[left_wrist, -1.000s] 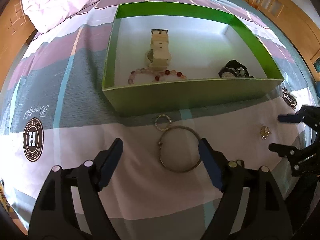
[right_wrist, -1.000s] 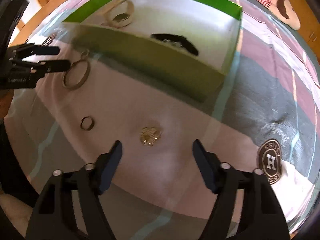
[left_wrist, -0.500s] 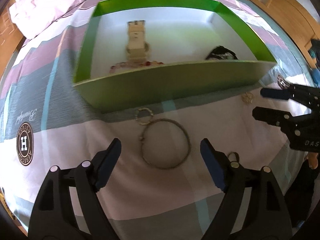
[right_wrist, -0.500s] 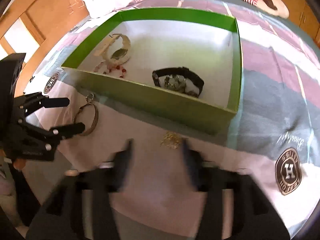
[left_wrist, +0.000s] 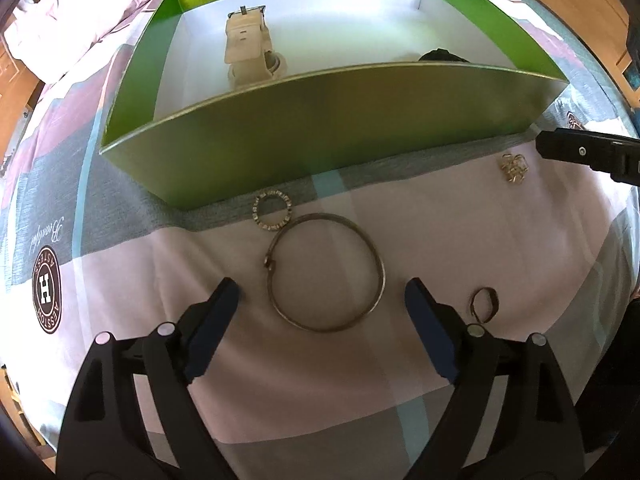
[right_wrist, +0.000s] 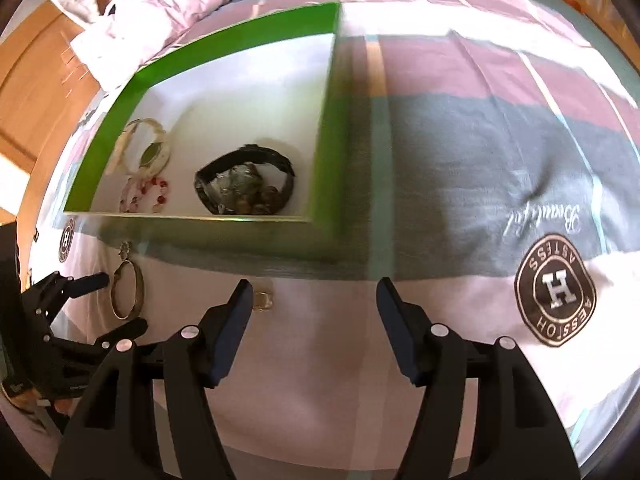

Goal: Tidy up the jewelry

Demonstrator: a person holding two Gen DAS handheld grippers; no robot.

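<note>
The left gripper (left_wrist: 322,298), fingers just spread wider and empty, straddles the bangle (left_wrist: 326,272) to lift it into the green box (left_wrist: 328,136).

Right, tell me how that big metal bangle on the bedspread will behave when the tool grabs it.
The bangle is a thin, closed metal hoop, so it is probably stiff and will keep its shape. It lies flat on the soft bedspread, so the pads may struggle to get under it. The smooth wire looks slippery and could pivot. Pushed, it may nudge the small studded ring beside it.
</note>
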